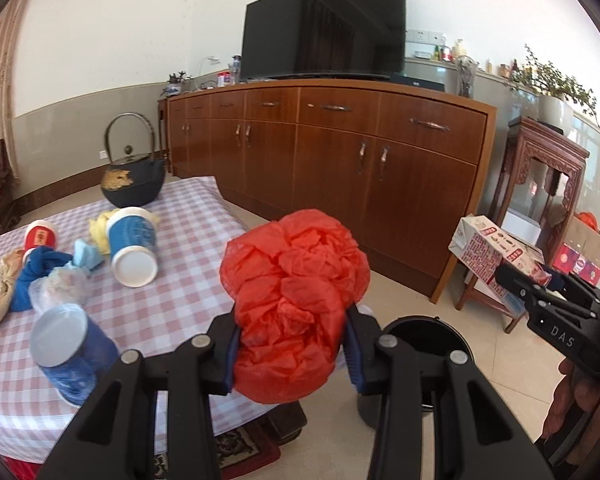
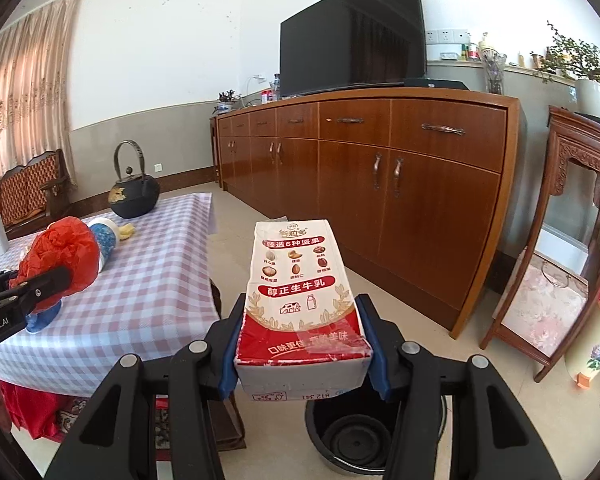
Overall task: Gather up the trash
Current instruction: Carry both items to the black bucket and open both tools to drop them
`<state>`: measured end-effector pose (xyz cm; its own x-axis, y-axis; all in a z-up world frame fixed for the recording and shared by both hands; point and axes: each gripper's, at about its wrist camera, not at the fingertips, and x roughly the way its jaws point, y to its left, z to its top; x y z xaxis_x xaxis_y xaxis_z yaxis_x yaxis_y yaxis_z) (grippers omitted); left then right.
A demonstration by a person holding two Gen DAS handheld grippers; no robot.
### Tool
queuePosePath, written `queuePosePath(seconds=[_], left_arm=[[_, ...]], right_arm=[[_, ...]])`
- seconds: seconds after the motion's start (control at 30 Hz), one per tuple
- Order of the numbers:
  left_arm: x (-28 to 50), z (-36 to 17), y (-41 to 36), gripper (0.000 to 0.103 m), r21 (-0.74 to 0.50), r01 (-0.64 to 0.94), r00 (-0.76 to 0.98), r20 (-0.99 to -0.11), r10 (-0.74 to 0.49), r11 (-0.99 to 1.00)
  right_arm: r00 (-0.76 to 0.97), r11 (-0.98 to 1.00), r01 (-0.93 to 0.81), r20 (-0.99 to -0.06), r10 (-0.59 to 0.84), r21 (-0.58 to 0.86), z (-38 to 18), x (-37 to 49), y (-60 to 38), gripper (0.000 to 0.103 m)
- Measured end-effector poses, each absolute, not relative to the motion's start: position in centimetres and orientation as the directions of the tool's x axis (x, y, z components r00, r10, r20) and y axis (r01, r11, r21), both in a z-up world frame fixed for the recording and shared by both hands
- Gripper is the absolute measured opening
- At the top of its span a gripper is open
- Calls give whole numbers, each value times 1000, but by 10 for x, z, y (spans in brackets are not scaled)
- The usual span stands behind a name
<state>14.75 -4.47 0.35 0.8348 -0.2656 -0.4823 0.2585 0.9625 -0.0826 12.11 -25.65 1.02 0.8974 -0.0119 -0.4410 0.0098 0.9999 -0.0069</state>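
L tongs [image 1: 292, 354]: clamped on the red plastic bag [image 1: 294, 304], blue pads pressed into both flanks, wad bulging up and fwd past the tips. R tongs [image 2: 302, 350]: clamped across the milk carton [image 2: 300, 300] near its base end, carton lying flat and pointing away from you.

Both loads are in the air off the bench [image 1: 168, 300] edge. Black bin [image 2: 348, 440] sits on the floor right under the carton; in the left view its rim [image 1: 424, 332] shows just right of the bag.

Step, by my read: drop into bin. Centre each load over the opening before you release. Carton looks close to lined up. Bag prob. needs a shift right first. Release one at a time so the tongs don't crowd.

Bag: thin, crinkled, springy; may cling to a pad. Carton: red/white, rigid, corners dented.

Left on bench: blue cups [image 1: 134, 246], rags, wrappers. Iron kettle [image 1: 132, 180] isn't trash.
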Motion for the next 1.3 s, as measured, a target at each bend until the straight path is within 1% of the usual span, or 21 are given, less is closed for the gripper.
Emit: queuePosePath(seconds=[0.23,0.47,0.7,0.97,1.03,1.07,1.1,1.13,1.17,1.2,1.23,1.27,1.3], left_arm=[[151,-12,-113,43,-71,381,773,-523,-359,922],[163,-41,-161,43,-79,459,695,-588,-413,885],[179,-76,-199,43,-99,511,613,-655,-442,854],[208,-126,-238,43,-105,548,509,-745,-430,830],[213,-138,-245,43,-112,564,477,-764,-434,818],[216,-143,-248,44,-135,577,455,-766,-454,805],[219,-149,-250,52,-157,584,435,-767,-471,796],[223,-154,-249,68,-133,564,455,-774,-441,815],[227,-156,-246,75,-94,529,490,-778,-394,844],[229,-156,-242,81,-99,507,497,-778,-384,856],[230,-156,-236,84,-107,491,496,-782,-378,865],[229,-154,-233,88,-83,474,511,-785,-351,876],[226,-151,-229,95,-52,462,535,-780,-325,885]], right_arm=[[875,994,112,-474,-100,-2,-7,108,-315,53],[845,991,132,-520,-124,-23,-29,106,-348,53],[794,993,113,-597,-111,-35,-69,112,-374,53],[708,998,53,-703,-65,-38,-129,151,-393,53],[682,999,39,-730,-45,-25,-144,160,-398,53],[669,999,33,-742,-40,-24,-151,164,-400,53],[658,999,25,-752,-36,-26,-159,168,-402,54],[649,999,19,-760,-42,-39,-165,171,-402,54],[637,997,22,-767,-72,-75,-175,176,-402,67],[612,994,43,-783,-108,-103,-187,181,-405,81],[579,995,55,-809,-104,-89,-195,186,-410,97],[558,995,72,-825,-94,-64,-202,187,-416,97],[548,992,104,-828,-116,-70,-204,187,-422,97]])
